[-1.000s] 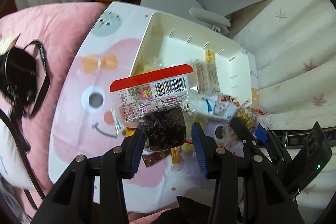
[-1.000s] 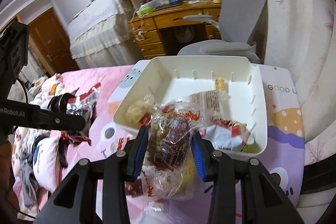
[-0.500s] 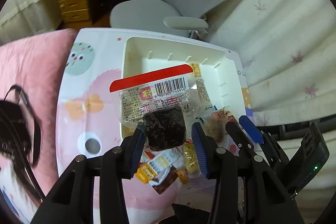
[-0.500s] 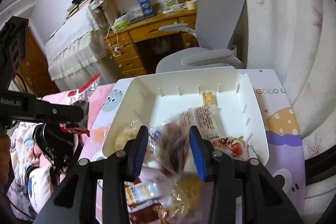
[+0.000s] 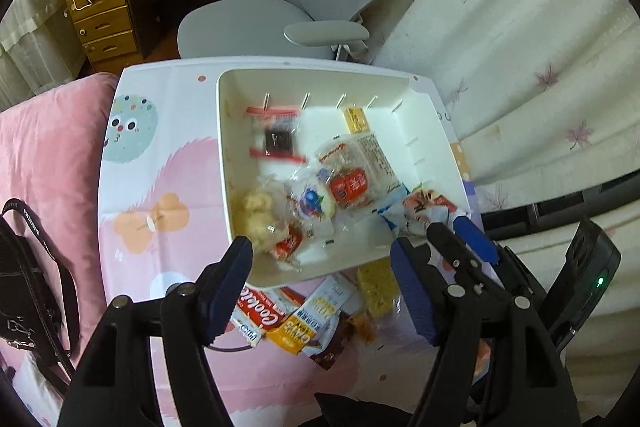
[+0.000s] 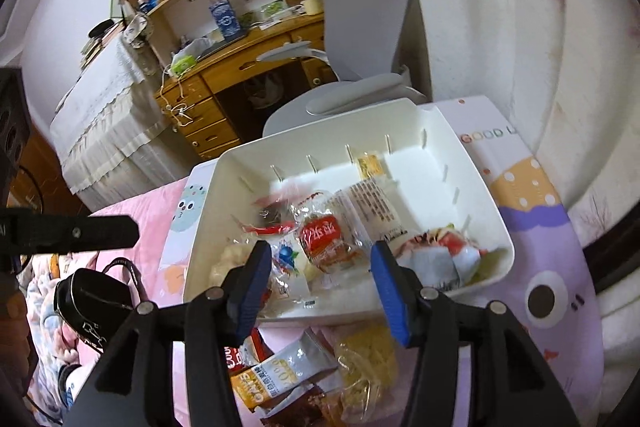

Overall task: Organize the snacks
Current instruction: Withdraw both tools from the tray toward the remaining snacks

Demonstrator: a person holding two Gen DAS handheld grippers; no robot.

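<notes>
Both grippers are held above the near edge of the white bin [image 5: 436, 131]. The left gripper [image 5: 320, 279] is spread – its jaws have just been opening, and nothing is pinched between them. The dark snack packet with red seals [image 5: 276, 137] lies blurred inside the bin. The right gripper [image 6: 320, 279] is also parted and empty – just opened too. More snack packets [image 6: 280, 367] are seen on the pink cloth [image 5: 132, 187] before the bin.

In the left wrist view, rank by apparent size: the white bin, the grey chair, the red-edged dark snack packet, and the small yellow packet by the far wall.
1. white bin and grey chair: look alike, and the chair stands farther off
2. red-edged dark snack packet
3. small yellow packet
</notes>
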